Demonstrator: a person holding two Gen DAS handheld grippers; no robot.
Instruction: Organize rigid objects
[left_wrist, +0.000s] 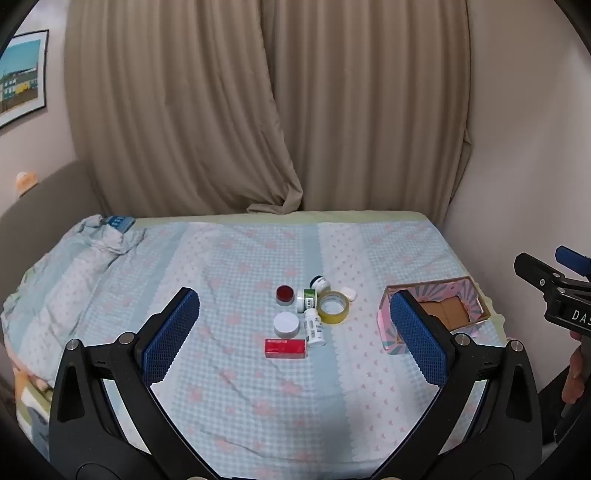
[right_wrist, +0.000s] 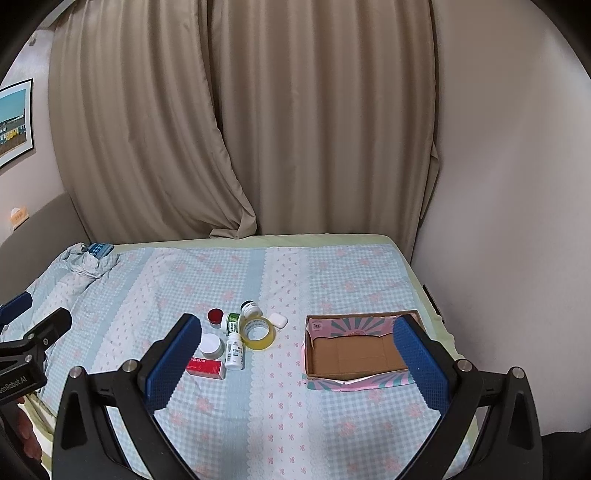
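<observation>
A cluster of small objects lies mid-bed: a red box (left_wrist: 285, 348) (right_wrist: 205, 367), a white-lidded jar (left_wrist: 286, 325) (right_wrist: 211, 345), a white bottle lying down (left_wrist: 314, 327) (right_wrist: 234, 350), a yellow tape roll (left_wrist: 333, 307) (right_wrist: 258, 333), a red-lidded jar (left_wrist: 285, 295) (right_wrist: 215, 317), a green-labelled bottle (left_wrist: 307, 298) (right_wrist: 231, 322), a dark-lidded jar (left_wrist: 320, 283) (right_wrist: 250, 308) and a white earbud case (left_wrist: 349, 294) (right_wrist: 277, 320). An open, empty pink cardboard box (left_wrist: 476, 295) (right_wrist: 354, 354) sits to their right. My left gripper (left_wrist: 295, 332) and right gripper (right_wrist: 295, 362) are open and empty, above the bed's near side.
The bed (left_wrist: 258, 406) (right_wrist: 280, 424) has a blue checked sheet. A bunched quilt (left_wrist: 85, 258) (right_wrist: 88, 260) with a blue item on it lies far left. Beige curtains (left_wrist: 258, 110) hang behind; a wall (right_wrist: 517, 221) borders the right edge.
</observation>
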